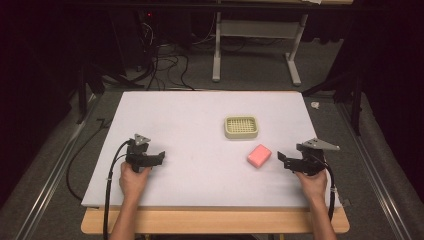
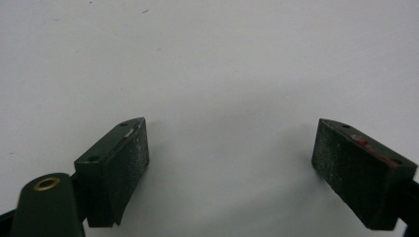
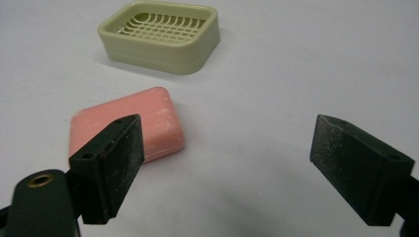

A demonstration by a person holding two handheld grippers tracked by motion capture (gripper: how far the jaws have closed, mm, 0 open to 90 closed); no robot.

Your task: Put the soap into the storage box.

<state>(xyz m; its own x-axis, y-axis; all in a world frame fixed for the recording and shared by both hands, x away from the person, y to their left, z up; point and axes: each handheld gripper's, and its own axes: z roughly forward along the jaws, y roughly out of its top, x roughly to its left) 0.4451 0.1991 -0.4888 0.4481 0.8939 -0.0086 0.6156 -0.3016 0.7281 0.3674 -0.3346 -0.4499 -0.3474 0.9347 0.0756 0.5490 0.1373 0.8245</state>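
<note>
A pink soap bar (image 1: 259, 155) lies flat on the white table (image 1: 190, 125), right of centre. Just beyond it stands a pale green soap dish (image 1: 241, 127) with a slotted grid floor, empty. My right gripper (image 1: 282, 160) rests low at the right, a short way right of the soap, jaws wide open and empty. In the right gripper view the soap bar (image 3: 148, 123) lies ahead beside the left jaw, and the soap dish (image 3: 160, 35) sits farther off. My left gripper (image 1: 161, 157) stands open at the left over bare table, its jaws (image 2: 227, 163) holding nothing.
The table's wooden front edge (image 1: 215, 220) runs below my hands. Beyond the far edge are cables (image 1: 165, 65) on the floor and a white stand's legs (image 1: 255, 55). A metal rail (image 1: 50, 170) runs along the left side.
</note>
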